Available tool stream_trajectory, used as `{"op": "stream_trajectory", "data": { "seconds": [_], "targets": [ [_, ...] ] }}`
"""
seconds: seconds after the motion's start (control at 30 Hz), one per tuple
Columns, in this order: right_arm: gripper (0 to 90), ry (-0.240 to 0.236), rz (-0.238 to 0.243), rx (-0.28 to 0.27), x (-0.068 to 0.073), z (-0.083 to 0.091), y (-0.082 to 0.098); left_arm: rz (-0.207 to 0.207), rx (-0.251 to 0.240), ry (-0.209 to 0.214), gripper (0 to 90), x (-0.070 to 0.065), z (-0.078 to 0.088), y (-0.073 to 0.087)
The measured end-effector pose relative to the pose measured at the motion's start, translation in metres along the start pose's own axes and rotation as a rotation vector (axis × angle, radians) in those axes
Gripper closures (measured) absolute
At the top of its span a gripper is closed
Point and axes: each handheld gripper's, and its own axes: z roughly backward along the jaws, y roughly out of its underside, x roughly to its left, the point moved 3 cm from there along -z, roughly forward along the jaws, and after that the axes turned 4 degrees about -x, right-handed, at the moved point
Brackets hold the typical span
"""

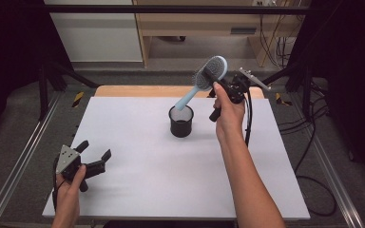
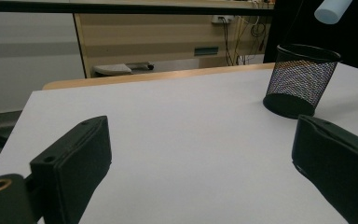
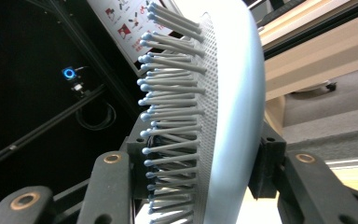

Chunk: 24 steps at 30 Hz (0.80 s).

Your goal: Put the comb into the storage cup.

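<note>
Holding a light blue hairbrush (image 1: 203, 80) by its head, the right gripper (image 1: 222, 84) has its jaws clenched on the bristled pad, above the far middle of the table (image 1: 138, 156). The brush's long axis slants down and left, its handle tip hanging just over the open mouth of a black mesh cup (image 1: 181, 121) that stands upright. Grey ball-tipped bristles cover one face. The left gripper (image 1: 94, 156) rests at the near left, jaws released and empty, well apart from the cup

Two black handheld grippers: left gripper (image 1: 94, 156) topped by grey three-cornered plate (image 1: 68, 155) with screws; right gripper (image 1: 217, 83) trailing black cable (image 1: 248, 118). Brass-coloured pivot rivets (image 3: 112, 158). Forearms bare, sleeveless.
</note>
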Motion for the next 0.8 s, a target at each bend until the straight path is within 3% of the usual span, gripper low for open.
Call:
{"op": "stream_trajectory", "data": {
  "seconds": [0.27, 0.8],
  "targets": [
    [53.4, 0.026, 0.027, -0.003, -0.007, -0.002, 0.000, 0.002, 0.002, 0.010, 4.8, -0.002, -0.001, 0.000],
    [53.2, 0.066, 0.120, 0.050, -0.010, -0.012, 0.014, 0.001, 0.004, 0.024, 4.8, -0.004, -0.002, 0.001]
  ]
}}
